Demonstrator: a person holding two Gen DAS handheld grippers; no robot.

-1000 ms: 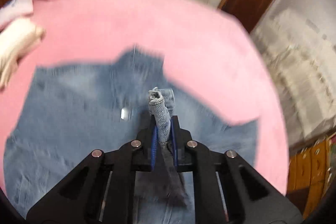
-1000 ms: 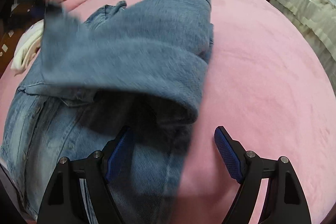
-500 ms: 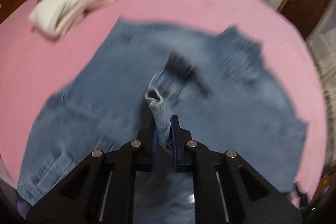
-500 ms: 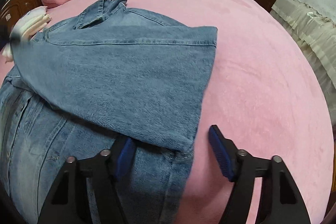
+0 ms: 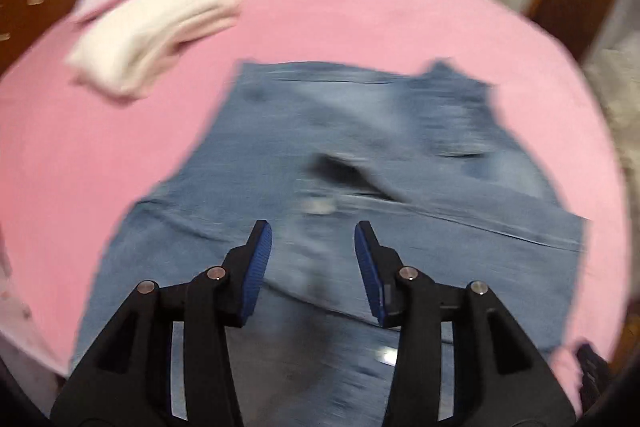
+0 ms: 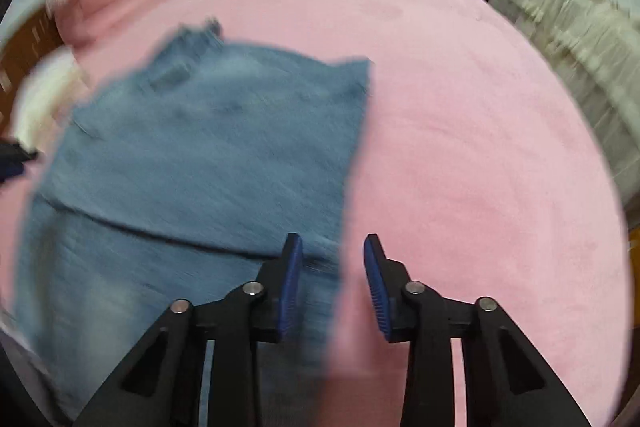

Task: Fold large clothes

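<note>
We have one side of the denim jacket (image 5: 360,155) folded over; both tongs (image 5: 313,259) (image 6: 333,275) gape empty, more folds remain.

Each claw is the same build. The left claw (image 5: 313,239) has two matte black plastic arms that widen toward the camera, with triangular cut-outs in their outer webs. Its fingers (image 5: 258,259) carry ribbed blue pads on their inner faces. Round silver screw heads sit in pairs along each arm behind the pads. The right claw (image 6: 333,259) shows the same black frame, blue ribbed pads (image 6: 374,287) and silver screws.
</note>
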